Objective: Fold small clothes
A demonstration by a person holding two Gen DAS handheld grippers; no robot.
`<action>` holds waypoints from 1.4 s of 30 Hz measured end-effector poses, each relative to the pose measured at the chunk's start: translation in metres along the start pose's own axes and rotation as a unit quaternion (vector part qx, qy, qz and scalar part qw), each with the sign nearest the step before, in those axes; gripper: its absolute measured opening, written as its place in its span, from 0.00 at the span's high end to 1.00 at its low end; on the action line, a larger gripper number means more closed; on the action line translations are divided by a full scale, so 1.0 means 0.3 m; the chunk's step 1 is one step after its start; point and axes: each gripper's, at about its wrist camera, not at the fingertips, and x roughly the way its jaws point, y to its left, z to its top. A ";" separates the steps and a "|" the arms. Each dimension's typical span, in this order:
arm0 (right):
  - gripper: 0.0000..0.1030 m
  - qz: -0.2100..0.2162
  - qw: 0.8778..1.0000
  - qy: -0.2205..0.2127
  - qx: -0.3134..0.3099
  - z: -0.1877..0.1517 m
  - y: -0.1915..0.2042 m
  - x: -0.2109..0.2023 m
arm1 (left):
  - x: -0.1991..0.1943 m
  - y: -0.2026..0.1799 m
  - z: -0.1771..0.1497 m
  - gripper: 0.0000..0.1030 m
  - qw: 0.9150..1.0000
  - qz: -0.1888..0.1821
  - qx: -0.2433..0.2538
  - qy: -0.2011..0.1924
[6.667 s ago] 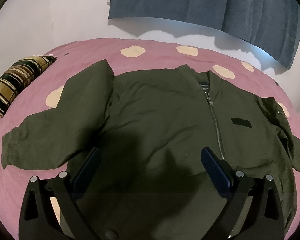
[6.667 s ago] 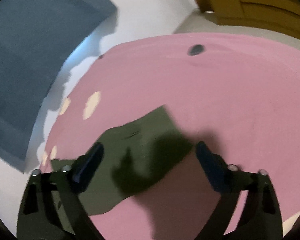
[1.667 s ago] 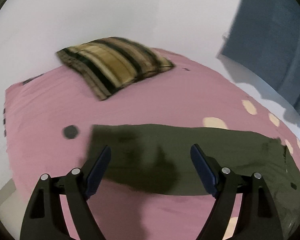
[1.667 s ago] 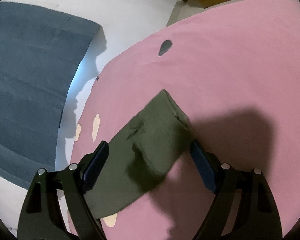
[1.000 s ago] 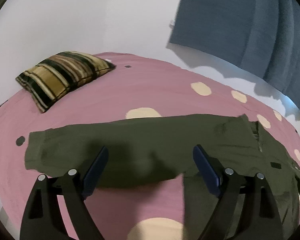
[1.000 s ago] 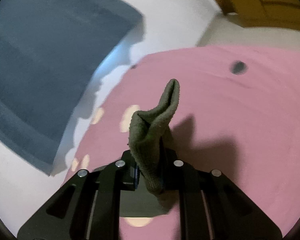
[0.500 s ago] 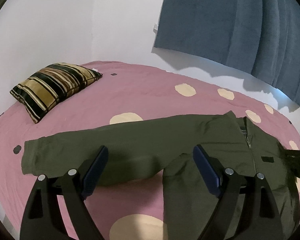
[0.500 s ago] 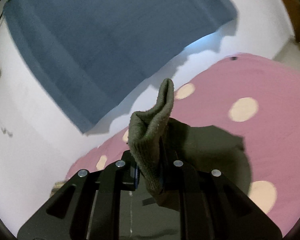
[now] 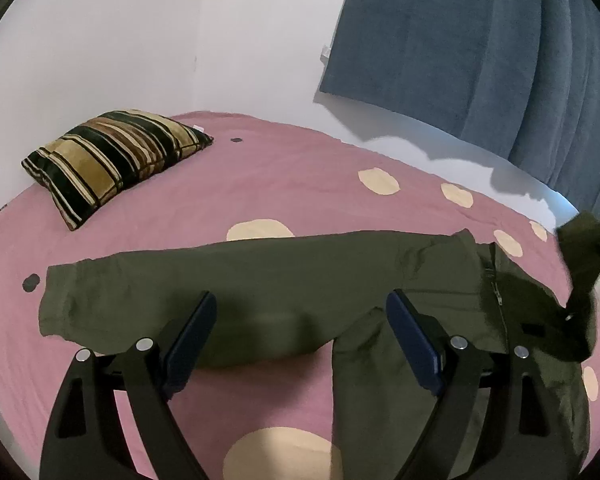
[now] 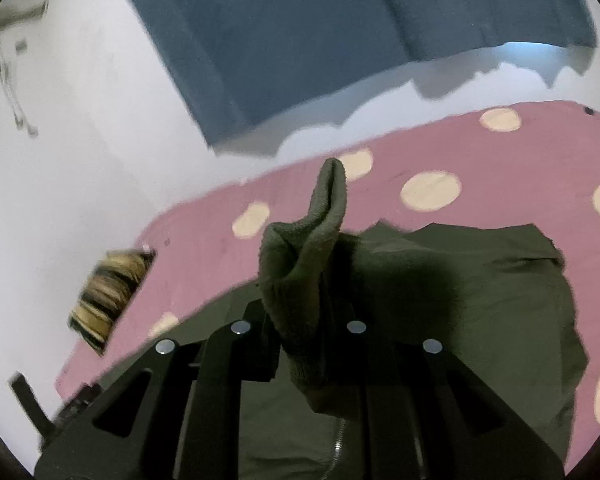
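Observation:
An olive green jacket (image 9: 360, 280) lies zip-up on a pink bedspread (image 9: 279, 184) with cream dots. Its left sleeve (image 9: 179, 288) stretches flat toward the left in the left wrist view. My left gripper (image 9: 300, 328) hovers open above that sleeve, nothing between its fingers. My right gripper (image 10: 300, 344) is shut on the ribbed cuff (image 10: 312, 248) of the other sleeve, which sticks up between its jaws over the jacket body (image 10: 480, 280). In the left wrist view the lifted cuff (image 9: 584, 240) hangs at the right edge, above the jacket's zip (image 9: 498, 300).
A striped brown and black cushion (image 9: 111, 160) lies at the bed's far left corner by the white wall. A blue curtain (image 9: 480, 40) hangs on the wall behind the bed. A dark object (image 10: 27, 400) shows at the bed's left edge in the right wrist view.
My right gripper has swung the held cuff from the pink bedspread over onto the jacket body and rolled as it went. The left gripper has stayed open above the flat sleeve.

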 end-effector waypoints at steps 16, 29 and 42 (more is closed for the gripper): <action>0.42 -0.012 0.981 0.178 -0.072 -0.284 0.119 0.440 | 0.041 -0.026 -0.031 0.17 1.000 -0.002 0.003 0.025; 0.26 0.076 0.993 0.085 -0.008 -0.144 -0.184 -0.024 | 0.078 -0.057 -0.070 0.17 0.999 -0.008 0.009 0.044; 0.36 -0.065 0.981 0.080 0.168 -0.253 -0.828 -0.190 | 0.093 -0.085 -0.091 0.17 0.998 -0.011 0.000 0.056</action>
